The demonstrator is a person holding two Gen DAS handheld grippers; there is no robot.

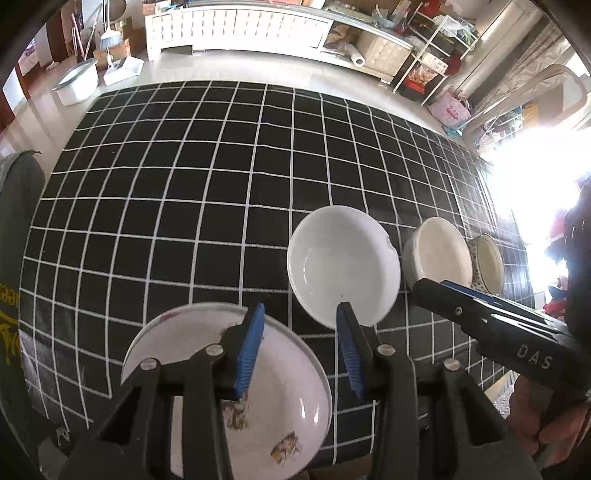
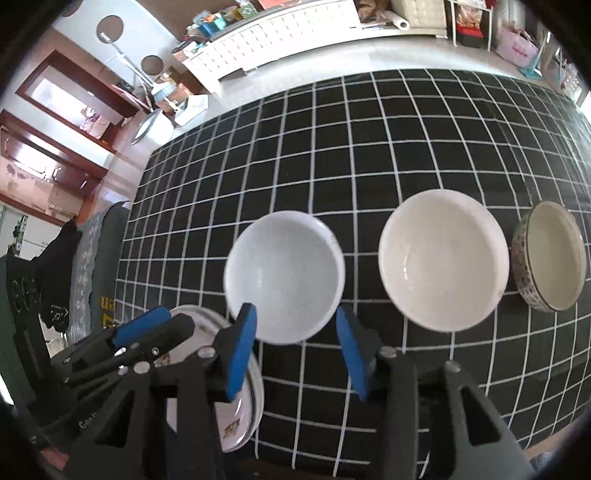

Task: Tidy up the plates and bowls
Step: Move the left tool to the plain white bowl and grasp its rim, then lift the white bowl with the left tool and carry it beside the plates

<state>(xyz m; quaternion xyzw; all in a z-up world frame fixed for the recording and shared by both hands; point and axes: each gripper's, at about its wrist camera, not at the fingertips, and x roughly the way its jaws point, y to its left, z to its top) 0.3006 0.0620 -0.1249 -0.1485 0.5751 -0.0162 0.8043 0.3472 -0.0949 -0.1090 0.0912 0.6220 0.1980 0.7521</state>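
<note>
A black grid-patterned tablecloth (image 1: 177, 192) carries a row of dishes. At the near left lies a stack of white plates (image 1: 280, 398) (image 2: 240, 413) with small painted motifs. To its right stand a white bowl (image 1: 343, 266) (image 2: 284, 273), a cream bowl (image 1: 437, 254) (image 2: 443, 266) and a blue-patterned bowl (image 1: 487, 264) (image 2: 554, 258). My left gripper (image 1: 302, 306) (image 2: 175, 317) is open, one finger over the plates and the other at the white bowl's near rim. My right gripper (image 2: 295, 308) (image 1: 432, 286) is open, and the white bowl's near edge shows between its pads.
The table's near edge runs just below both grippers. A dark garment (image 1: 18, 258) (image 2: 92, 258) hangs off the left side. A hand (image 1: 546, 424) holds the right gripper. On the floor beyond the table sit a white basin (image 1: 75, 83) and a long white cabinet (image 1: 240, 26).
</note>
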